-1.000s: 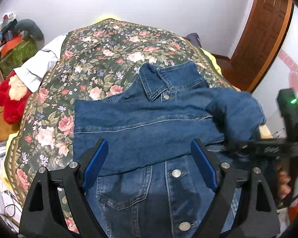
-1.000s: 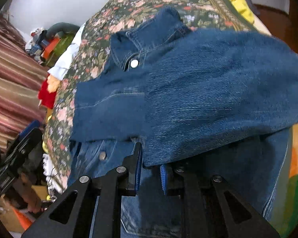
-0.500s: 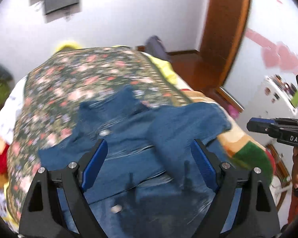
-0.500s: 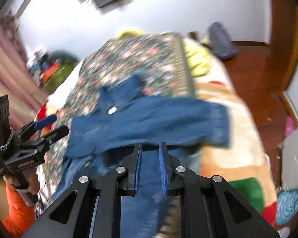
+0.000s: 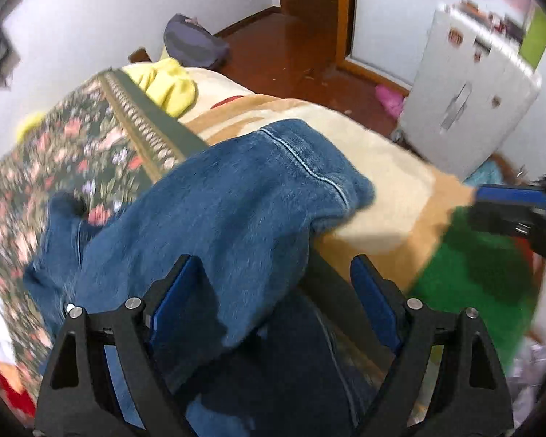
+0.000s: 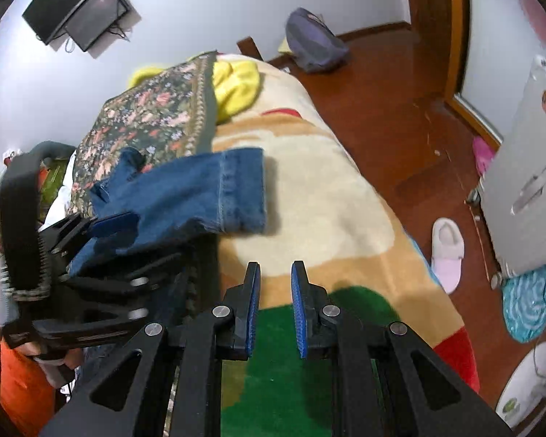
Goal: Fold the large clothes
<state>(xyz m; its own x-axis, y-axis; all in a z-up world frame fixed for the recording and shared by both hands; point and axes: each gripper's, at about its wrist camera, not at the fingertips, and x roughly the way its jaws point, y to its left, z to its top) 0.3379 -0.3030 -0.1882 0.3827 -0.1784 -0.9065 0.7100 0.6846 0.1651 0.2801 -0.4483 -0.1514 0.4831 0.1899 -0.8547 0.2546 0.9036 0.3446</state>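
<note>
Denim jacket point(image 5: 236, 196): blue. Bedspread point(image 5: 72, 153): dark green, pink floral pattern. Blanket point(image 6: 327, 196): cream, tan, green, red. Cloth point(image 6: 236, 87): yellow. Slipper point(image 6: 447, 247): pale pink. Fingers point(image 6: 253, 306): blue pads, black frames.

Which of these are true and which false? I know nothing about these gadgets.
1. The right tool has its blue pads slightly apart with nothing between them. True.
2. The denim jacket hangs on the brown door. False: it lies on the bed; its sleeve cuff rests on the cream blanket.
3. A pale pink slipper sits on the wooden floor beside the bed. True.
4. The left tool is clamped shut on the yellow cloth. False: it is wide open over the denim; the yellow cloth lies far off.
</note>
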